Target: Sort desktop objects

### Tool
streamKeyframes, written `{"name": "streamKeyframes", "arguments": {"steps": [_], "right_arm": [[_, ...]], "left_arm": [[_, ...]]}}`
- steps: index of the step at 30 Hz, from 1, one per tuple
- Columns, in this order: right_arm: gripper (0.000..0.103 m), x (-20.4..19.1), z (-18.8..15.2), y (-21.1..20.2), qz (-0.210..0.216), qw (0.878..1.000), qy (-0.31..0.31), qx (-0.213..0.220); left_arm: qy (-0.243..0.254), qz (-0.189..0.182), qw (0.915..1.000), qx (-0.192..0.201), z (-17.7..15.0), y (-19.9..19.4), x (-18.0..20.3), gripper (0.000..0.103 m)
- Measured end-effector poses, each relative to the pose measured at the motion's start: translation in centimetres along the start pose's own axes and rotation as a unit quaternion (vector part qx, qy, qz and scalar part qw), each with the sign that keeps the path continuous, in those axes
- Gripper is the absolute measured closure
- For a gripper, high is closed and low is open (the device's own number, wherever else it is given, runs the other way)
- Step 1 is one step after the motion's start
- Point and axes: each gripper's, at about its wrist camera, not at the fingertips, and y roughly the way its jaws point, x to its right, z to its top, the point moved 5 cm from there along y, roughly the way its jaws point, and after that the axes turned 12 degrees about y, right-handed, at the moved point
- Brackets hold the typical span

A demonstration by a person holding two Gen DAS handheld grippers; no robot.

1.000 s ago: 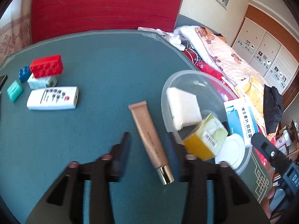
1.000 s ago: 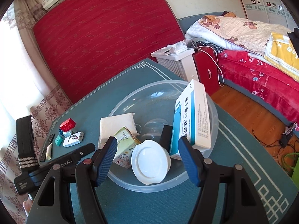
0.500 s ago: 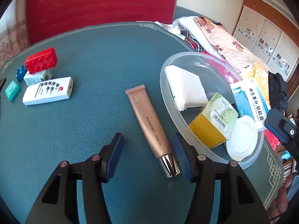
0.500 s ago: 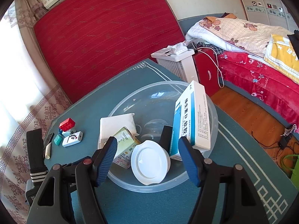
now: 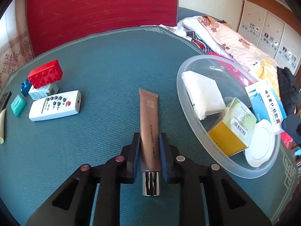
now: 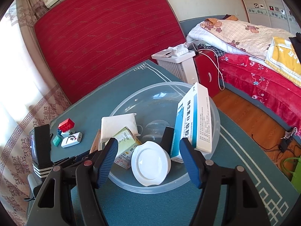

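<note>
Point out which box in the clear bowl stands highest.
The blue-and-white box: it stands on end, leaning against the bowl wall and rising past its rim. The yellow-green box lies low inside.

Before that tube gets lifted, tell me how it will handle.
The tube looks like soft plastic, so it will probably squash a little between the left gripper pads. Its flat sealed end should stop it rolling. The shiny metal cap may make that end heavier, so it could droop.
</note>
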Motion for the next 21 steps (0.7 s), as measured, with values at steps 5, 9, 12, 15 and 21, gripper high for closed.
{"name": "streamKeyframes", "arguments": {"steps": [5, 9, 12, 15, 21], "right_arm": [[0.031, -0.1, 0.0, -0.1, 0.0, 1.0, -0.002, 0.002], [0.031, -0.3, -0.1, 0.0, 0.002, 1.0, -0.004, 0.0], [0.031, -0.4, 0.0, -0.1, 0.003, 1.0, -0.006, 0.003], [0.031, -0.1, 0.2, -0.3, 0.002, 1.0, -0.003, 0.006], [0.031, 0.4, 0.4, -0.3, 0.0, 1.0, 0.004, 0.007]], "left_arm": [[-0.015, 0.001, 0.9993, 0.033, 0.5, -2.3, -1.2, 0.082], [-0.008, -0.005, 0.9982, 0.06, 2.2, -3.9, -0.9, 0.082], [0.001, -0.02, 0.9973, 0.07, 3.5, -4.3, 0.0, 0.082], [0.005, -0.041, 0.9964, 0.074, 4.6, -4.2, 1.2, 0.082], [0.032, -0.059, 0.9945, 0.081, 6.5, -3.3, 3.2, 0.082]]}}
